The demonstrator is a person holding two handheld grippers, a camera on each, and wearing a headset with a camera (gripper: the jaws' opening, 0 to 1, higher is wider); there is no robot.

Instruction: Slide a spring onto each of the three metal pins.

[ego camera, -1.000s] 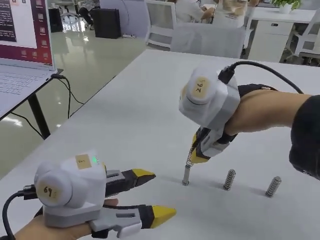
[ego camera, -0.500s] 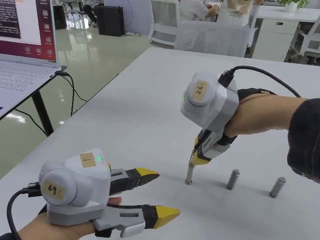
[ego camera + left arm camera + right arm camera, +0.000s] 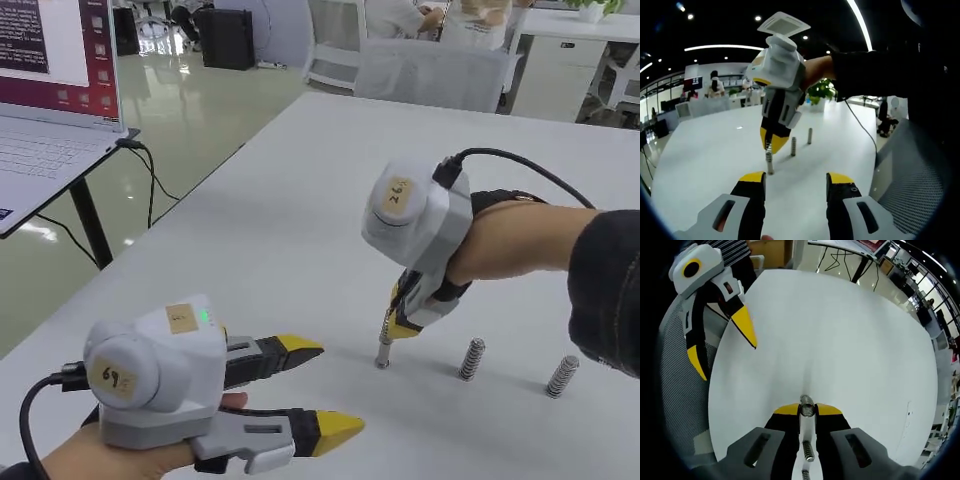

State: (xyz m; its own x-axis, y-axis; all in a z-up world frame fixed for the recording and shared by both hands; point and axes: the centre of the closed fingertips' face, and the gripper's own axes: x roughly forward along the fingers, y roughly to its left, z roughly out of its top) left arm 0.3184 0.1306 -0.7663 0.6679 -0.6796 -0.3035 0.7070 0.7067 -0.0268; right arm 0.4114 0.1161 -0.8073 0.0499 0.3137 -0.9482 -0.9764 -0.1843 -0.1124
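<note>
In the head view the right claw (image 3: 399, 322) is clamped on a spring (image 3: 387, 324), whose lower end meets the top of an upright pin (image 3: 382, 354) on the white tabletop (image 3: 280, 230); a second spring (image 3: 472, 358) and a third spring (image 3: 562, 375) stand upright to the pin's right; the left claw (image 3: 338, 386) hovers nearby with its jaws apart, holding nothing; the left gripper view looks between those parted jaws at the pin (image 3: 770, 165) under the right claw (image 3: 774, 142); the right gripper view shows the spring (image 3: 807, 404) pinched between that claw's jaws, with the left claw (image 3: 725, 354) gaping at upper left.
</note>
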